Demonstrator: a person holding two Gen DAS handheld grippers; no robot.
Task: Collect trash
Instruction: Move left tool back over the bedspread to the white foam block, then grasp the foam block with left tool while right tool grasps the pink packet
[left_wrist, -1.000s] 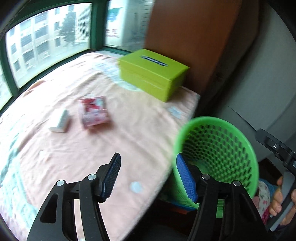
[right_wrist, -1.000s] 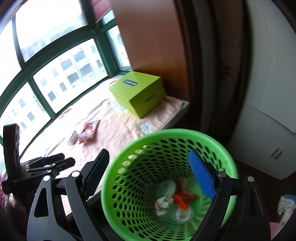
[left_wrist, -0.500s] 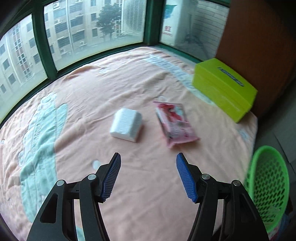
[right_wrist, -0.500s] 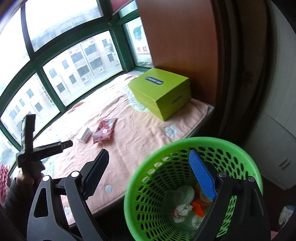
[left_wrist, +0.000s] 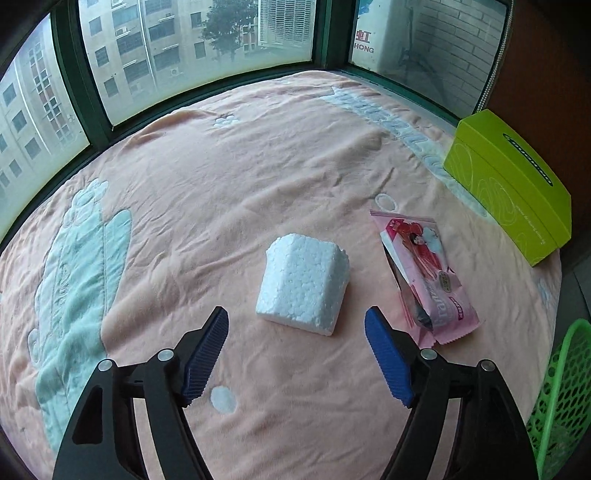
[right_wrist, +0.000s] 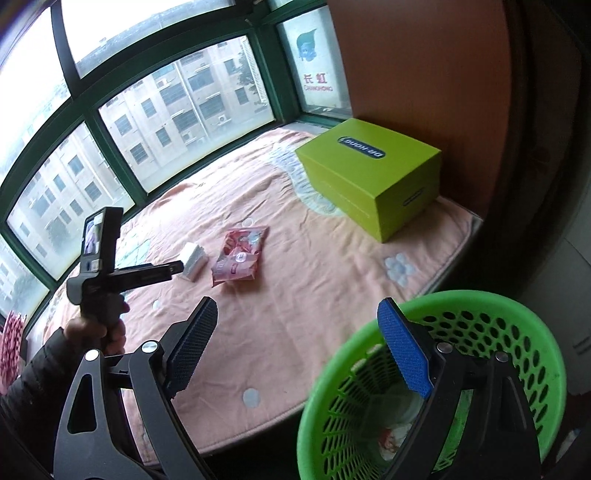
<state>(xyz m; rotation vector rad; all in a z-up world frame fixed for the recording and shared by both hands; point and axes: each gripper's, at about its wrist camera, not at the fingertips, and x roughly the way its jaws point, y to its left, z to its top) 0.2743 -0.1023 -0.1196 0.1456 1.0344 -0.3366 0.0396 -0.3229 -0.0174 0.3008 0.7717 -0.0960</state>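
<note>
The foam block (left_wrist: 303, 286) looked white, beaded and rough; the wrapper (left_wrist: 428, 277) was glossy pink plastic; the blanket (left_wrist: 221, 184) soft, matt cloth.

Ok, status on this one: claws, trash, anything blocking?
Left claw opening, empty, just short of foam block. Right claw open, empty, by green basket. Pink wrapper beside block. Nothing blocking.

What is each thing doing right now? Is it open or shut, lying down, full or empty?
Left hand-held gripper: jaws opening, nothing between them, just short of the foam.
Right hand-held gripper: open, empty.
White foam block: lying on the blanket, untouched.
Pink wrapper: lying flat beside the foam, apart from it.
Green basket: upright, some trash inside.
Green box: closed, at the blanket's far end.
</note>
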